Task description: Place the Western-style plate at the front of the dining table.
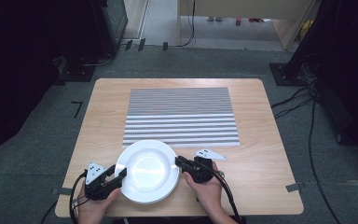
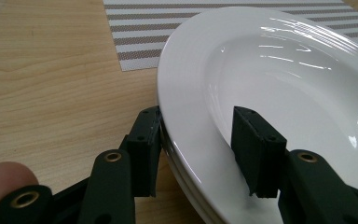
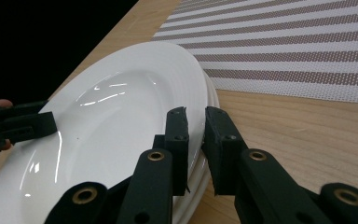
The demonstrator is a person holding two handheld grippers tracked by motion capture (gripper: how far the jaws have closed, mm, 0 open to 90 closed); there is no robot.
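Near the front edge of the worktop (image 1: 261, 140), a stack of white plates (image 1: 147, 170) is sitting, its far rim just overlapping the near edge of a striped placemat (image 1: 182, 116). In the gripper views, the rims of at least two plates are showing beneath the top one.

At the stack's left rim, the left gripper (image 1: 120, 176) is reaching in from the person's left hand (image 1: 93, 203). Its jaws are standing partly apart, one below the rim against the outer edge, the other over the top plate's inner slope; whether both are pressing is hard to tell.

At the opposite rim, the right gripper (image 1: 179, 162) is coming in from the right hand (image 1: 209, 189). Its jaws are nearly together, clamping the top plate's rim between them, one above and one beneath it.
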